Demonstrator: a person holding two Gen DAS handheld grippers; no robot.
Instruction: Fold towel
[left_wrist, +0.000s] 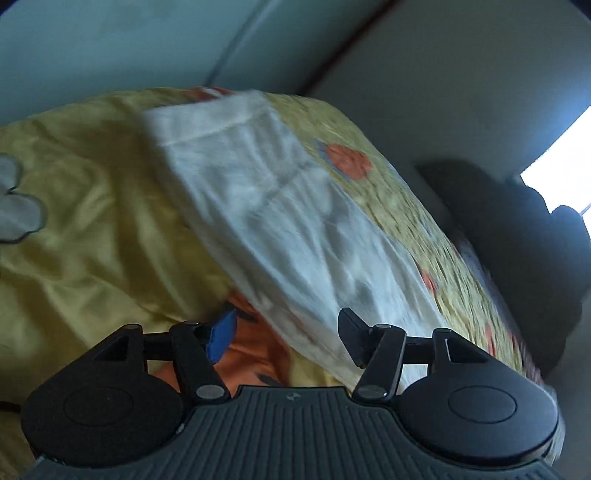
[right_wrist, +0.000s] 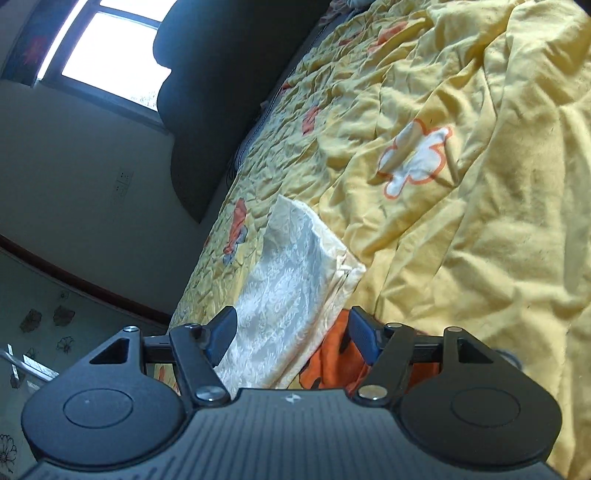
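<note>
Item: white towel (right_wrist: 295, 295), folded into a narrow strip (patterned weave), lying on yellow floral bedspread (right_wrist: 480, 221), centre frame. Left gripper (left_wrist: 288, 332) and right gripper (right_wrist: 291, 332): both released, jaws apart, nothing grasped.

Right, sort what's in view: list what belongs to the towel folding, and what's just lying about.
Job: folded white patterned towel; left gripper; right gripper, both open.
Lying about: crumpled yellow flowered bedspread; orange cloth; dark headboard; window.
</note>
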